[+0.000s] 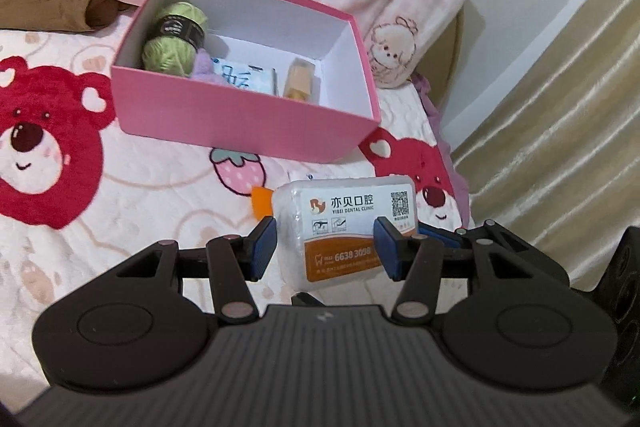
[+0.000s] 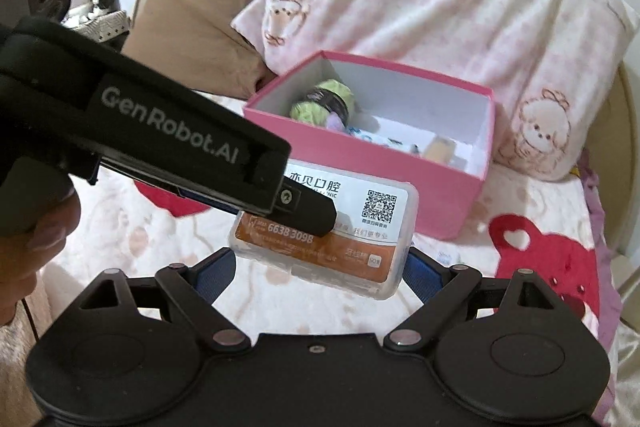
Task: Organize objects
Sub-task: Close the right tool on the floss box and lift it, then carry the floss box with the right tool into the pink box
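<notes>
While the clear plastic floss-pick case (image 1: 344, 227) hangs above the bear-print bedspread (image 1: 120, 195), just short of the pink box (image 1: 248, 123), we grip it with both tools: the left gripper (image 1: 326, 247) clenches its narrow sides, the right gripper (image 2: 320, 267) spans its long ends. We should carry it level over the near wall and lower it into the bare right part, since green yarn (image 1: 176, 39), a packet (image 1: 244, 77) and a small tan item (image 1: 300, 81) already lie inside

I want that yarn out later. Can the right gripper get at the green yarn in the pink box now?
Probably not: the right gripper straddles the clear plastic case that the left gripper grips; the green yarn lies uncovered.
</notes>
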